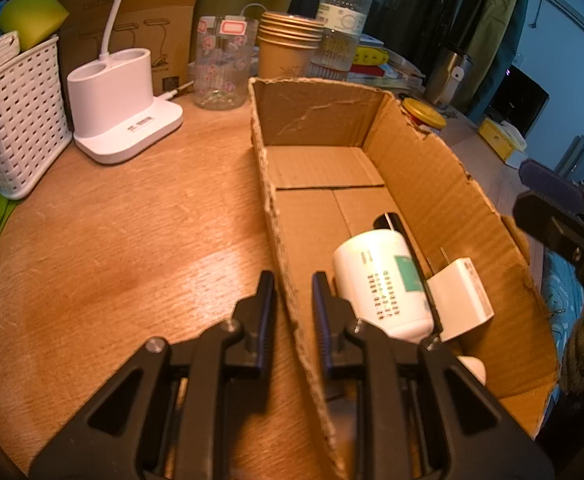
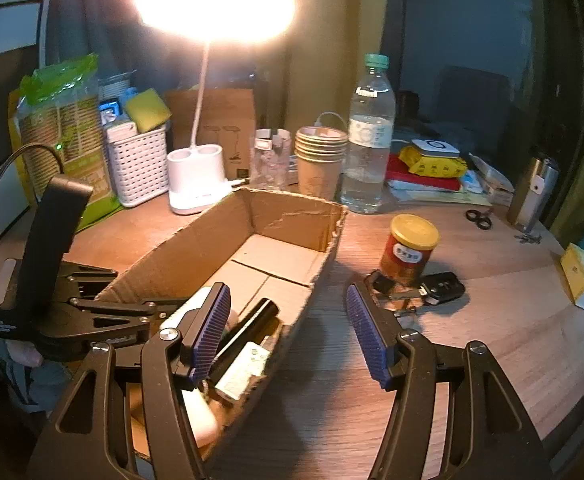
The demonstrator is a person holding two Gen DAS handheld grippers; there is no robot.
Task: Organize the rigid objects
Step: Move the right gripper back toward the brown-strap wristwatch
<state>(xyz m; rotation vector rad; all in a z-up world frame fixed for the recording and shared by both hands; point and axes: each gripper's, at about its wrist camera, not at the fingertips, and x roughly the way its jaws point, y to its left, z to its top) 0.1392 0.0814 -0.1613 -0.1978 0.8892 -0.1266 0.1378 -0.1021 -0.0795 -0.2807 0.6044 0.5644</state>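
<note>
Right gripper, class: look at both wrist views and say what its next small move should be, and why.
Probably swing the right gripper rightwards and down toward the jar, keeping its jaws open. The jaws hold nothing, while the jar and the car key beside it are on the table, outside the cardboard box. The left gripper is shut on the box's wall, steadying it.

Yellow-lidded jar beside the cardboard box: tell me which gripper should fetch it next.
Right, probably. The right gripper is open and empty, with the yellow-lidded jar just beyond its fingertips. The left gripper is shut on the brown cardboard box's near wall, steadying it.
</note>
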